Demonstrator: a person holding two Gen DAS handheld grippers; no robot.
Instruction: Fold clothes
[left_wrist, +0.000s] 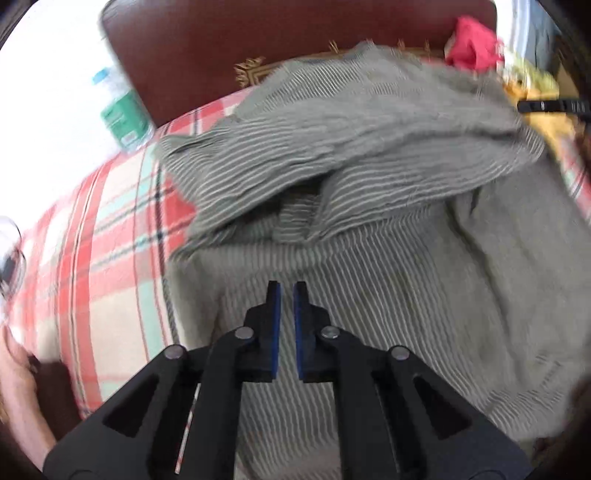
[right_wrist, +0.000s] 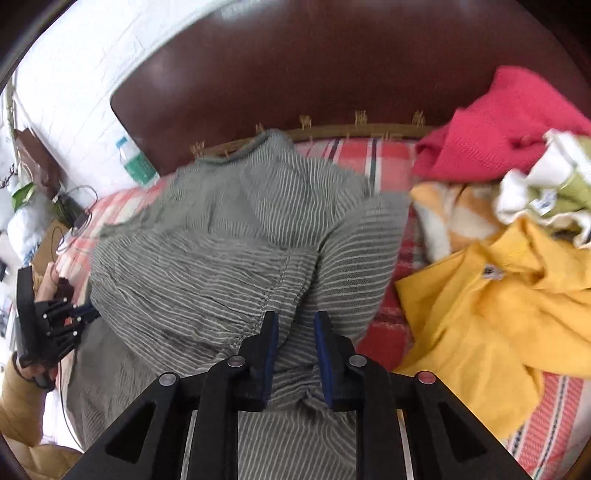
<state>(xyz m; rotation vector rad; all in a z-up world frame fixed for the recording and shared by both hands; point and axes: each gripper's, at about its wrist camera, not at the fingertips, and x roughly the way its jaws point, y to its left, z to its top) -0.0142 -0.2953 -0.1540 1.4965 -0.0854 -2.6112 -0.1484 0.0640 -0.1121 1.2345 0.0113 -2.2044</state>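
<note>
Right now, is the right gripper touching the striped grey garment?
Touching. In the right wrist view, the right gripper has a fold of the striped grey garment bunched between its fingers.

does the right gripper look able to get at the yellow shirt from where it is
Probably yes. The yellow shirt lies uncovered on the bed just right of the right gripper, with nothing between them. But its jaws have striped grey cloth bunched between them, which it would have to drop first.

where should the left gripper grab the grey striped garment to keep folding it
Judging by the pictures, take the grey striped garment at its loose turned-over edge, where the layer lifts off the one beneath. Bring the left gripper in low from the near side; that raised lip gives the fingers something to close on.
</note>
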